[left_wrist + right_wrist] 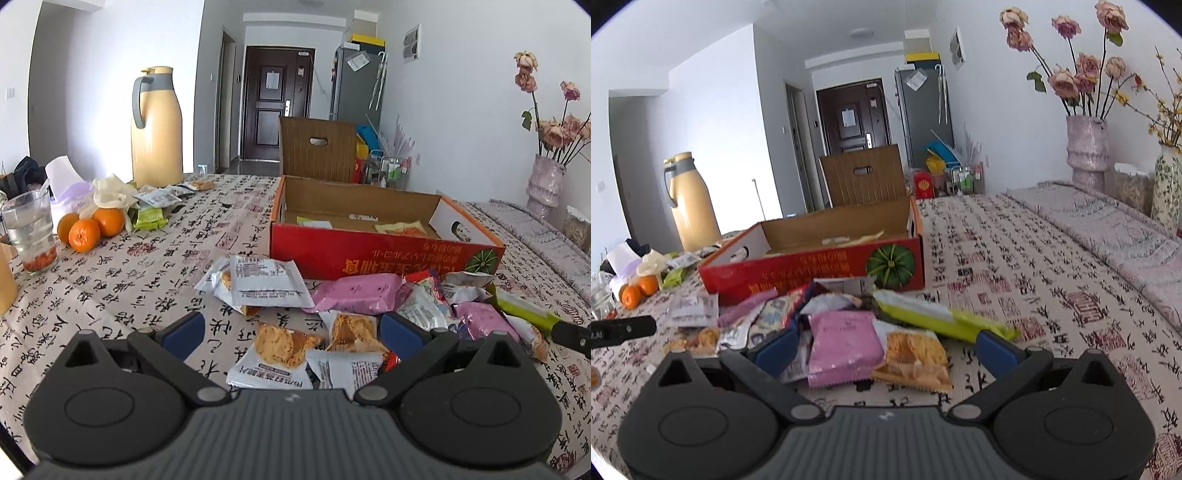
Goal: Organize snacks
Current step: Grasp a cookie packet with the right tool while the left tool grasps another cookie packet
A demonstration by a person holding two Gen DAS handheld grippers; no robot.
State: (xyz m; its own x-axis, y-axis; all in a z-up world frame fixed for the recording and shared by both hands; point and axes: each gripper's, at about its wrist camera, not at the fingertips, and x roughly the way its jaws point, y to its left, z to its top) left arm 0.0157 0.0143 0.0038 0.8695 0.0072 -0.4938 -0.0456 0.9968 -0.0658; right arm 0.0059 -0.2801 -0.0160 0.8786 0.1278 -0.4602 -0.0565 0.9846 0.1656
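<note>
Snack packets are lying heaped on the table before the red box, both tongs gaping empty; closing squarely on one packet's middle seems best.

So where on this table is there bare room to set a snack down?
Bare cloth lies right of the red box, up to the folded blanket by the pink vase, and also between the oranges and the box. The snack pile before both open grippers is crowded, as is the corner around the glass.
</note>
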